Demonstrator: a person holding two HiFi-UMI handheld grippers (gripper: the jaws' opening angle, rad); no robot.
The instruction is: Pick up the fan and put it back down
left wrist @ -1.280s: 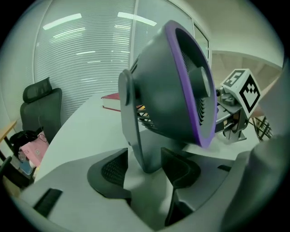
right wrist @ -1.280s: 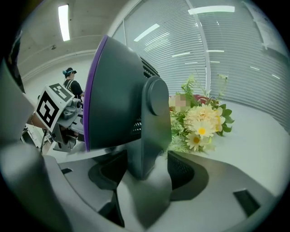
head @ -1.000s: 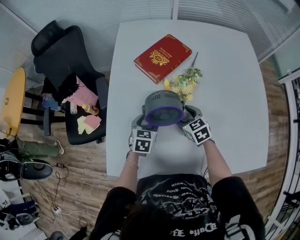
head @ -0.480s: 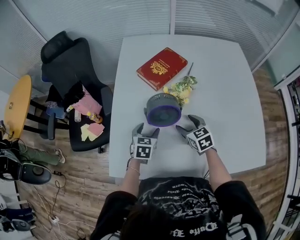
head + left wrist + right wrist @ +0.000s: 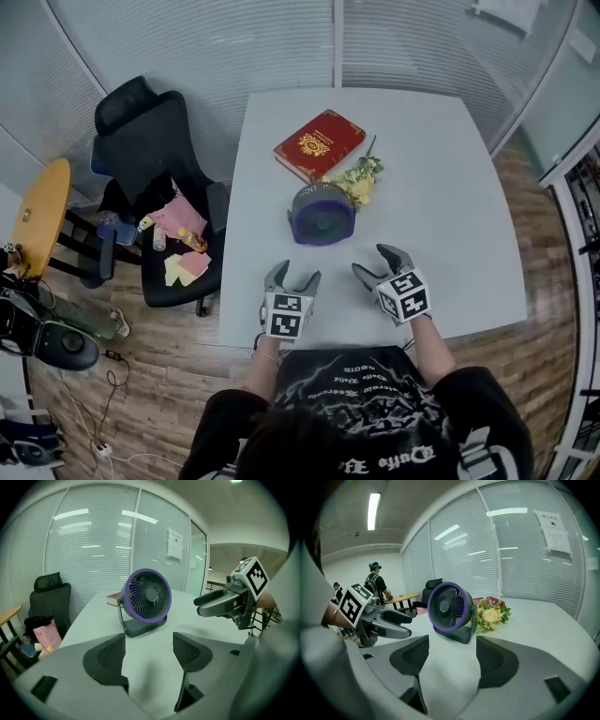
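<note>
Head view: left gripper [image 5: 292, 277] and right gripper [image 5: 373, 262] have backed off to the near edge of the table [image 5: 450, 187], jaws wide, nothing between them. A second ago they hugged the fan [image 5: 323, 214]; now it stands free mid-table, just beside the flowers [image 5: 357, 178], book [image 5: 319, 143] beyond. Put-down looks done.

the head view looks steeply down from high above the fan [image 5: 323, 216], taking in the whole table [image 5: 450, 187], with the left gripper [image 5: 292, 277] and right gripper [image 5: 373, 262] on the fan's near side. the left gripper view sits low over the tabletop at the fan's near left, close, facing its grille; the right gripper view does likewise from the near right. all three share the fan, and each gripper view catches the other gripper beside it.
</note>
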